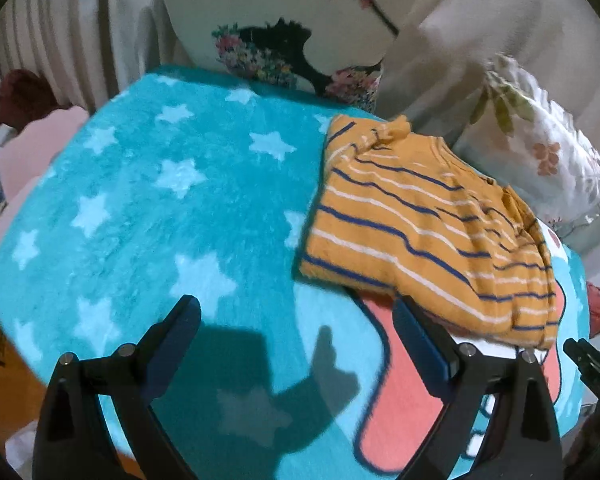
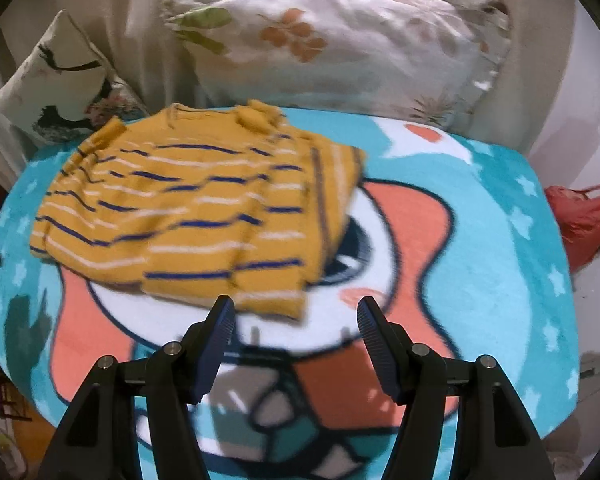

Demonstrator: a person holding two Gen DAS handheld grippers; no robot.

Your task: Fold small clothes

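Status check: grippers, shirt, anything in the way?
Left gripper open, empty. Right gripper open, empty. Striped shirt lies folded on blanket, untouched. Nothing blocking it.

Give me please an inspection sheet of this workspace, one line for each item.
Surface: turquoise star blanket with a cartoon print.
Job's things: striped yellow shirt, folded, lying on the blanket.
Clutter: red bag beside the blanket.
Grippers: left gripper open, empty; right gripper open, empty, near the shirt's edge.
Cables: nothing seen.
Surroundings: flowered pillow, printed cushion, curtain behind.
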